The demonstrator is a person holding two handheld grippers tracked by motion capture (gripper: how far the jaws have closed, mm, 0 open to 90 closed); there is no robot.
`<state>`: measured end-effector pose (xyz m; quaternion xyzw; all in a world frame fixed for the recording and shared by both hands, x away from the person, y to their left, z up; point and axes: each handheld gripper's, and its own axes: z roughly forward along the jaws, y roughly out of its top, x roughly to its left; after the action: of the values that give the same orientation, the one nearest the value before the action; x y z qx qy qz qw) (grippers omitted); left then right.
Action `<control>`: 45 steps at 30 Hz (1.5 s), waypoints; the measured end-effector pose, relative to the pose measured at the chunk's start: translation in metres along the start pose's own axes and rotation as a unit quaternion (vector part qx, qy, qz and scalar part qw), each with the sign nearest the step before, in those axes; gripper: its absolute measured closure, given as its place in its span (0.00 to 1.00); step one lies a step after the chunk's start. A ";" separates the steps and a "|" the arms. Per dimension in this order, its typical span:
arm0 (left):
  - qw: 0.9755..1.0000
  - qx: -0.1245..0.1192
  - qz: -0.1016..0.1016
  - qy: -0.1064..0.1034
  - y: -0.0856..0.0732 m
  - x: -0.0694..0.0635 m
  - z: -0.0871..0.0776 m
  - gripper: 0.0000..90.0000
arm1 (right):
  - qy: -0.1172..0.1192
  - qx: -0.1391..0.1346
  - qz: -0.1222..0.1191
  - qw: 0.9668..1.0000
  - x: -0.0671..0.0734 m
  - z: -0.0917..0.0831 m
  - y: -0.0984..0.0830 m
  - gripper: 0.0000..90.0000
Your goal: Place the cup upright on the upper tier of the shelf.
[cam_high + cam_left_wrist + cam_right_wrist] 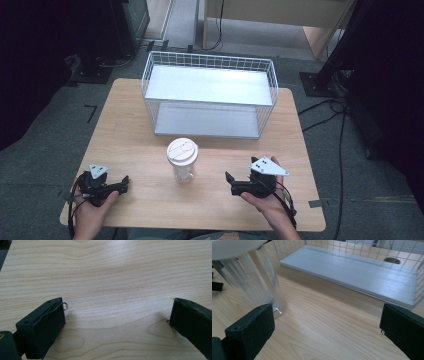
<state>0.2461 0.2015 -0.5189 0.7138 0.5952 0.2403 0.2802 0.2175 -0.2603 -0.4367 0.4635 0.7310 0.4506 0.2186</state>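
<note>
Clear plastic cup (pixel 182 161) with white lid stands upright on the counter (pixel 150 200) between left hand-held gripper (pixel 125 184) and right hand-held gripper (pixel 229 181), both wide open, empty.

Clear cup (pixel 183 170) with white lid (pixel 181 150), white wire rack (pixel 210 92), pale wood-grain table (pixel 135 130), black jaws.

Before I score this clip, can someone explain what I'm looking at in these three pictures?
A person sits at a light wooden table, holding a black two-jaw handheld tool in each hand: the left gripper and the right gripper. The high view looks down from above. The other two pictures come from cameras riding on each gripper, looking along its own jaws. Both sets of jaws stand wide apart, holding nothing. On the table are a clear plastic cup with a white lid, standing between the grippers, and behind it a white wire basket shelf. The right gripper's camera sees the cup close by, at its left.
</note>
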 end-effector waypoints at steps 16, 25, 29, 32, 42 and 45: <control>1.000 0.000 0.000 0.000 0.000 0.000 0.000 0.00 | 0.050 -0.015 -0.020 0.998 0.035 0.024 0.009 0.00; 1.000 0.000 0.000 0.000 0.000 0.000 0.000 0.00 | 0.066 -0.018 -0.031 0.997 0.051 0.038 0.008 0.00; 1.000 0.000 0.000 0.000 0.000 0.000 0.000 0.00 | 0.074 -0.015 -0.033 0.997 0.058 0.045 0.007 0.00; 1.000 0.000 0.000 0.000 0.000 0.000 0.000 0.00 | 0.078 -0.018 -0.034 0.996 0.061 0.049 0.007 0.00; 1.000 0.000 0.000 0.000 0.000 0.000 0.000 0.00 | 0.095 -0.025 -0.042 0.994 0.078 0.066 0.007 0.00; 1.000 0.000 0.000 0.000 0.000 0.000 0.000 0.00 | 0.096 -0.026 -0.040 0.994 0.082 0.070 0.008 0.00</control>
<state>0.2461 0.2015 -0.5189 0.7137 0.5953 0.2404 0.2802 0.2335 -0.1552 -0.4565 0.3826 0.7545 0.5030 0.1769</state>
